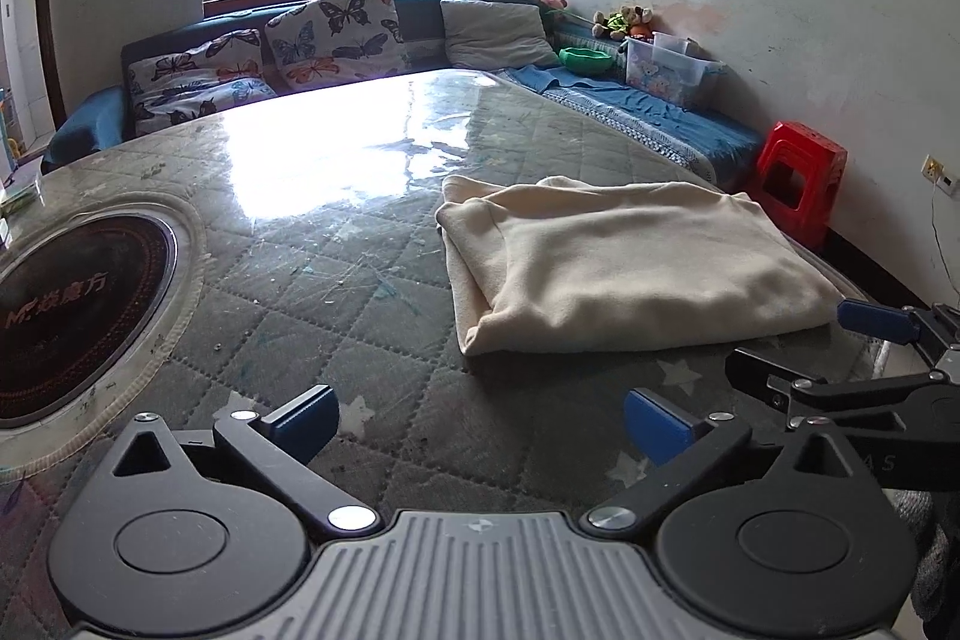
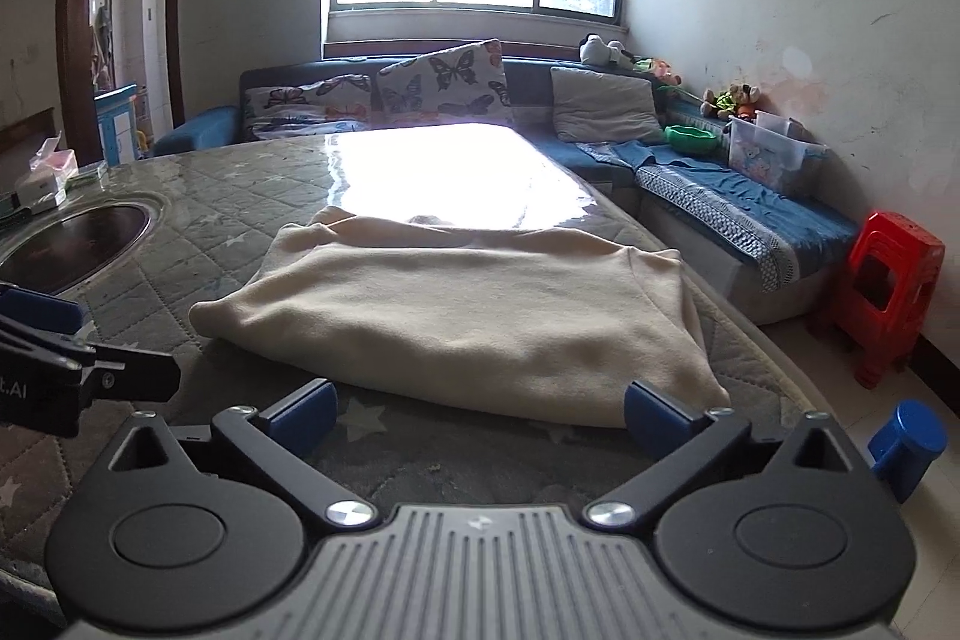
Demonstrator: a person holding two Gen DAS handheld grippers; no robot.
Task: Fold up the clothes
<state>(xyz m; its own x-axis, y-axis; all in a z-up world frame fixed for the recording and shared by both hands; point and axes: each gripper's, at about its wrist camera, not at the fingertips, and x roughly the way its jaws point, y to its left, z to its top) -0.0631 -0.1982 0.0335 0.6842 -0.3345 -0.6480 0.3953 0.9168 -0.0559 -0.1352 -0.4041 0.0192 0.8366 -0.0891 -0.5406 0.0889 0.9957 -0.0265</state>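
Note:
A cream garment (image 1: 630, 262) lies folded into a rectangle on the quilted table cover (image 1: 372, 292), right of centre in the left wrist view. My left gripper (image 1: 480, 424) is open over the bare cover, short of the garment's near left corner, holding nothing. In the right wrist view the same garment (image 2: 462, 304) fills the middle. My right gripper (image 2: 477, 415) is open just before its near edge, its right fingertip (image 2: 654, 418) close to the near right corner; I cannot tell if it touches. Each gripper shows at the edge of the other's view.
A round dark cooktop (image 1: 72, 304) is set into the table at the left. White boxes (image 2: 42, 184) sit at the table's far left. A sofa (image 2: 750, 214) with pillows, a clear bin and toys runs behind and right. A red stool (image 2: 888, 292) stands by the wall.

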